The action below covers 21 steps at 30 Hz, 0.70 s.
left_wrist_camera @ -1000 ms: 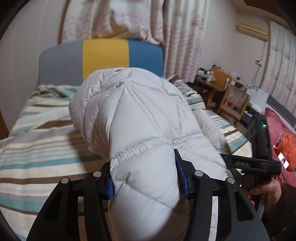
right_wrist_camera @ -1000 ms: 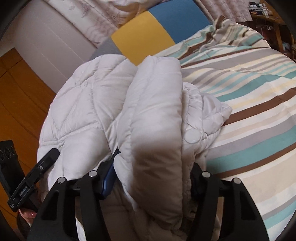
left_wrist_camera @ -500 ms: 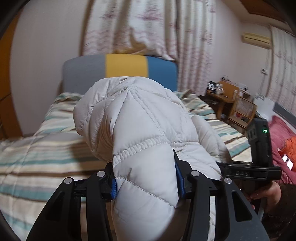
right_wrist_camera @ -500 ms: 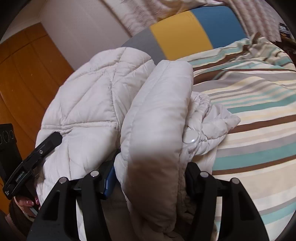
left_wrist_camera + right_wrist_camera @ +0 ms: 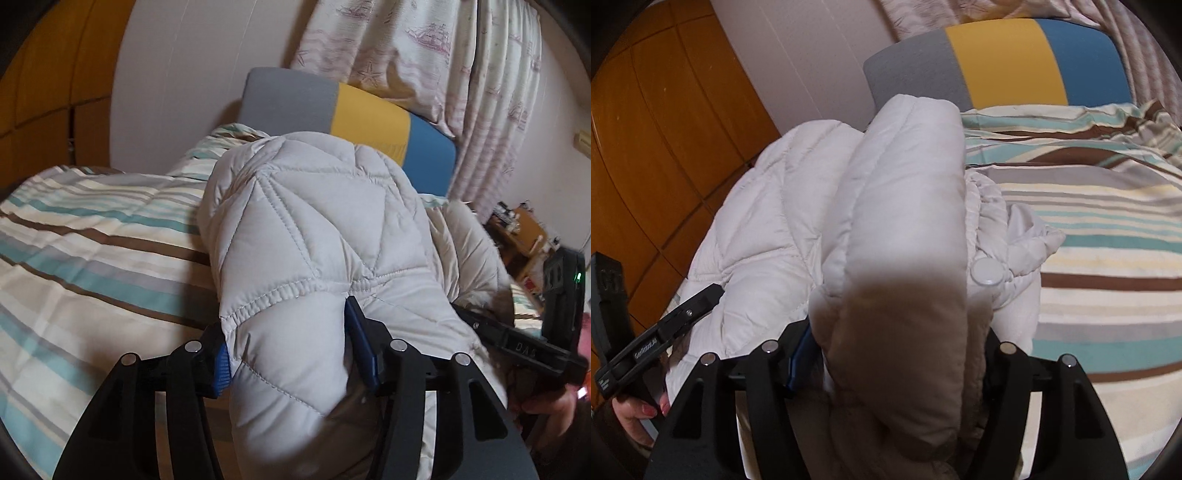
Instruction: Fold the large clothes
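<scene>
A pale grey quilted puffer jacket (image 5: 317, 229) hangs bunched above the striped bed. My left gripper (image 5: 291, 347) is shut on a thick fold of it near an elastic seam. My right gripper (image 5: 897, 343) is shut on another padded fold of the jacket (image 5: 908, 192), beside a white snap button (image 5: 987, 272). The right gripper shows at the right edge of the left wrist view (image 5: 517, 343). The left gripper shows at the lower left of the right wrist view (image 5: 661, 332). The jacket's lower part is hidden behind the grippers.
A striped duvet (image 5: 81, 258) covers the bed (image 5: 1108, 229). A grey, yellow and blue headboard (image 5: 354, 110) stands by the white wall and curtains (image 5: 461, 74). Wooden panels (image 5: 653, 147) are at left. A wooden desk and chair (image 5: 521, 229) stand at far right.
Both grippers have swung left with the jacket still held. The wooden panels have come into view and the desk has slid to the right edge.
</scene>
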Each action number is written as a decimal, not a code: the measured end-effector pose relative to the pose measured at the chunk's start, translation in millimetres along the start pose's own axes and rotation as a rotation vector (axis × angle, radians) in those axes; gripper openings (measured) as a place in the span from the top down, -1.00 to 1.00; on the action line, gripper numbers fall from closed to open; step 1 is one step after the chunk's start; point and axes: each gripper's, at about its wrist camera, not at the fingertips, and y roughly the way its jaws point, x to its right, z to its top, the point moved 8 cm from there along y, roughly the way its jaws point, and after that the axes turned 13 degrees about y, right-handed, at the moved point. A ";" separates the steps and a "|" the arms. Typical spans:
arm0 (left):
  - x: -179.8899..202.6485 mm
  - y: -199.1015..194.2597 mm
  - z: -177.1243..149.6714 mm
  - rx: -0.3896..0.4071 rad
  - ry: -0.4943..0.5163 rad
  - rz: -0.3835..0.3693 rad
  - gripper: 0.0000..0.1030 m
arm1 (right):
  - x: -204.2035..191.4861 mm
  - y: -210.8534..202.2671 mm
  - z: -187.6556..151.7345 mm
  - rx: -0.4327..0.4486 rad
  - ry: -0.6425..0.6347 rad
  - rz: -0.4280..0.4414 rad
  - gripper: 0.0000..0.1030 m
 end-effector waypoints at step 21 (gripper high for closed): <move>-17.4 -15.4 3.7 -0.105 -0.004 0.254 -0.85 | 31.0 -24.0 26.7 0.120 0.091 -0.066 -0.56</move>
